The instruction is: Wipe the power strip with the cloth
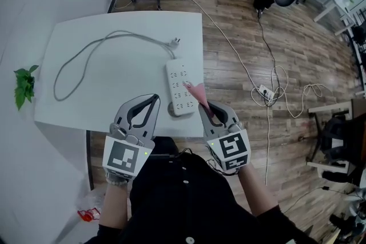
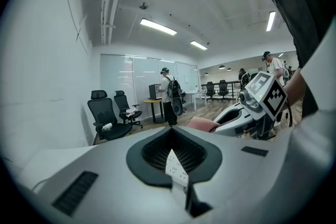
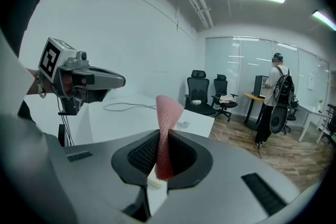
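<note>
The person's hands are drawn in close to the body at the near edge of the table, wrists level, both tools pointing away and slightly inward.

The left gripper has its jaws together at the tips with nothing between them. It hovers just near and left of the strip, probably placed to steady the strip once wiping starts.

The right gripper is clamped on the pink cloth, pinching it low so a twisted flap stands out past the jaws. That leaves free fabric to drag over the sockets.

The flap's tip lies over the near right edge of the power strip; whether it touches cannot be told. The strip lies lengthwise, near to far, close to the table's right edge with its near end at the near edge, so both tools reach it easily.

Wiping seems only about to begin.

The cable loops off to the left and returns to the loose plug beyond the strip's far end, so the strip looks unpowered and safe to wipe.
</note>
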Tool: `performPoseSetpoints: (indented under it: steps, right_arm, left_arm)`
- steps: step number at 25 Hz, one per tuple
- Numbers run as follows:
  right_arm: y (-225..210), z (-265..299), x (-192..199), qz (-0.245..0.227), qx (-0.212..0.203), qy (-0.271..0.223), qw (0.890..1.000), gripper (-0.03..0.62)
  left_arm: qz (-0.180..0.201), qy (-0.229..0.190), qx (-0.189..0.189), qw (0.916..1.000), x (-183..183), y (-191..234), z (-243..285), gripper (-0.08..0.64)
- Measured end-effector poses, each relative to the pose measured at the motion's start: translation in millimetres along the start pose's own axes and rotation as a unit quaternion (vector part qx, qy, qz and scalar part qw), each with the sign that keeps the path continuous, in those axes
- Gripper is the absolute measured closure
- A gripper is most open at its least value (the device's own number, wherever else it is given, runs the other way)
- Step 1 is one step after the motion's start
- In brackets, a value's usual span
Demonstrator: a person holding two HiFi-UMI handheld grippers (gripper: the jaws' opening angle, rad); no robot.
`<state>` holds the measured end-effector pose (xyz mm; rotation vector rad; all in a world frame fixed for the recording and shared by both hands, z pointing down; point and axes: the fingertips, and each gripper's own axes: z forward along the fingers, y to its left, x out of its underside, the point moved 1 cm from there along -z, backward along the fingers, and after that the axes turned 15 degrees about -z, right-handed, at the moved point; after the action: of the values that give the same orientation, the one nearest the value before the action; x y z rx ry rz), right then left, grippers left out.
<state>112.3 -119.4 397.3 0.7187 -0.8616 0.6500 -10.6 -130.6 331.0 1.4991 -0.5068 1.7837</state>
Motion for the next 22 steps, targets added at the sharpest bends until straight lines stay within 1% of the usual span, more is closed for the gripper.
performPoseSetpoints:
  steps: [6,10,15,19,22]
  right_arm:
    - [-7.1,-7.5,-2.1,0.004,0.013,-0.001,1.000,0.535]
    - [-7.1,-6.1,-1.4,0.006,0.015,0.001,1.000,0.535]
    - [-5.9,-5.3,-2.6,0.005,0.018,-0.001,1.000,0.535]
    - [-6.5,-6.6,-5.2,0.004,0.028,-0.005,1.000,0.535]
    - [-4.7,-6.2,-5.8,0.006,0.026,-0.006,1.000,0.535]
  left_arm:
    - [0.001,0.001,0.005,1.0000,-0.5,-3.1,1.8,0.549]
    - [0.028,-0.006,0.021,0.9994,1.5,-2.9,3.8,0.549]
    - [0.000,0.002,0.009,1.0000,0.9,-3.1,0.9,0.549]
    - [0.001,0.002,0.006,1.0000,0.9,-1.8,-1.0,0.549]
    - [0.000,0.001,0.006,1.0000,0.8,-1.8,-1.3,0.549]
